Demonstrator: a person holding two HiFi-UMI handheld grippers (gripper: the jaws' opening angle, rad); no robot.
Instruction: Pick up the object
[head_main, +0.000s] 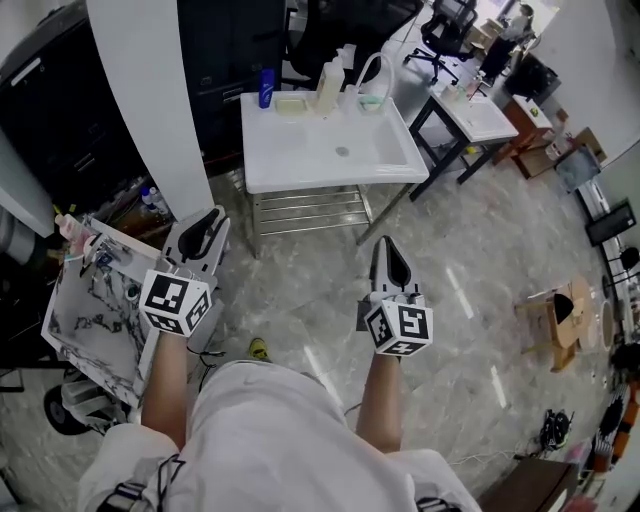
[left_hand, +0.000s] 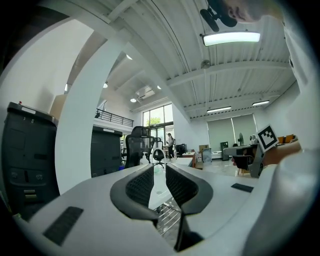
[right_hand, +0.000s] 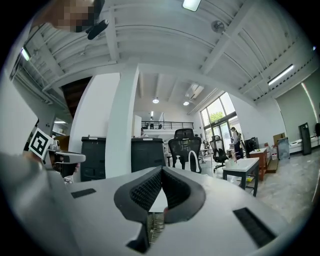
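Hovering near white sink table (head_main: 300, 150) | left tool (left_hand: 160, 168) spread, ribbed jaws | right tool (right_hand: 161, 171) pressed together

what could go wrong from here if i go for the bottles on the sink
The right tongs are shut; unopened, they would likely shove a bottle, not grip it. The white bottle stands between a soap dish and the faucet, so neighbours may topple.

Blue bottle (head_main: 265, 88), white bottle (head_main: 329, 86), upright at back rim of sink (head_main: 300, 150), target unclear
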